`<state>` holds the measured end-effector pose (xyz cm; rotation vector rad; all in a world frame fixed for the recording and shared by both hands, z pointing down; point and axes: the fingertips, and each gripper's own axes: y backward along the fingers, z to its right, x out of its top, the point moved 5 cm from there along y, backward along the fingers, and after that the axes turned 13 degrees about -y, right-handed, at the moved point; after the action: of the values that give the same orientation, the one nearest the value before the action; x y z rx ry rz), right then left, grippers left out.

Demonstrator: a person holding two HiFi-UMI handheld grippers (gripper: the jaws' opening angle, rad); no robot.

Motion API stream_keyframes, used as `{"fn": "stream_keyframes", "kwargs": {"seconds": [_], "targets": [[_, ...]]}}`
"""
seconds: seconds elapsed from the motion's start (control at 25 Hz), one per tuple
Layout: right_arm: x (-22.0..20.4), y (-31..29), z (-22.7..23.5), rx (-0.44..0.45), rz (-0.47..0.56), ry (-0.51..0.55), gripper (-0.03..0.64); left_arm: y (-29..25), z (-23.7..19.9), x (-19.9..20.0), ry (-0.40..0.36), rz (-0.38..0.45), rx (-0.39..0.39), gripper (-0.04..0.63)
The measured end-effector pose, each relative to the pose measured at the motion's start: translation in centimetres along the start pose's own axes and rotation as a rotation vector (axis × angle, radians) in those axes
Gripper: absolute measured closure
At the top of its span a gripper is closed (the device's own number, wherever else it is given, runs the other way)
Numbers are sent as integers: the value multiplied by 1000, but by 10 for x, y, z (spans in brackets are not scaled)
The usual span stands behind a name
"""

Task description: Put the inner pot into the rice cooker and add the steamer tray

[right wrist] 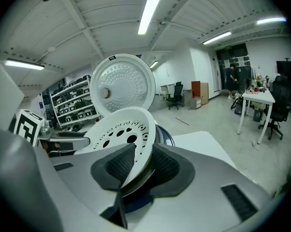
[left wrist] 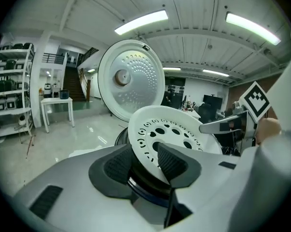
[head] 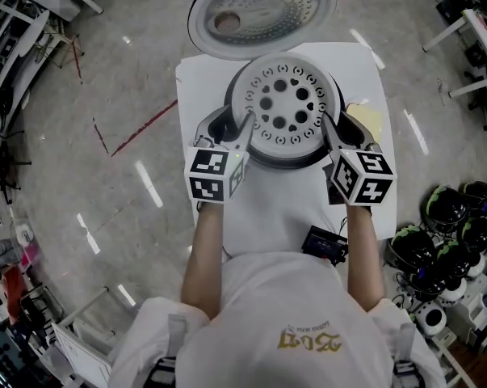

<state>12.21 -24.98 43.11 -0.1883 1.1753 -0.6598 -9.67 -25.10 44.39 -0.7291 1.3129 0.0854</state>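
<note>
The white perforated steamer tray (head: 285, 107) lies on top of the rice cooker (head: 285, 163), tilted slightly in both gripper views. A dark inner pot rim (left wrist: 141, 186) shows just under it. My left gripper (head: 241, 128) is at the tray's left edge, and in the left gripper view the tray (left wrist: 170, 128) has its rim between the left gripper (left wrist: 145, 157) pads with a gap on one side. My right gripper (head: 330, 128) is at the right edge, and in the right gripper view the tray (right wrist: 120, 128) rim sits loosely inside the right gripper (right wrist: 140, 162). Both grippers are open.
The cooker's round lid (head: 262, 10) stands open at the far side. The cooker rests on a white table (head: 267, 217) with a black device (head: 325, 244) near me and a yellow item (head: 367, 120) at its right. Dark helmets (head: 447, 217) lie on the floor to the right.
</note>
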Motion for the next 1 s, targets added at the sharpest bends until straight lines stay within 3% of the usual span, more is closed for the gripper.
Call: {"fn": "stream_keyframes", "kwargs": {"seconds": [0.28, 0.44, 0.52, 1.0], "targets": [[-2, -1, -3, -15, -2, 51, 482, 1, 3, -1, -56, -21, 18, 398], [0, -1, -4, -22, -9, 77, 450, -1, 3, -1, -125, -54, 40, 344], [0, -2, -3, -30, -12, 103, 465, -2, 4, -3, -143, -71, 43, 333], [-5, 14, 0, -24, 18, 87, 466, 6, 9, -4, -103, -47, 58, 322]]}}
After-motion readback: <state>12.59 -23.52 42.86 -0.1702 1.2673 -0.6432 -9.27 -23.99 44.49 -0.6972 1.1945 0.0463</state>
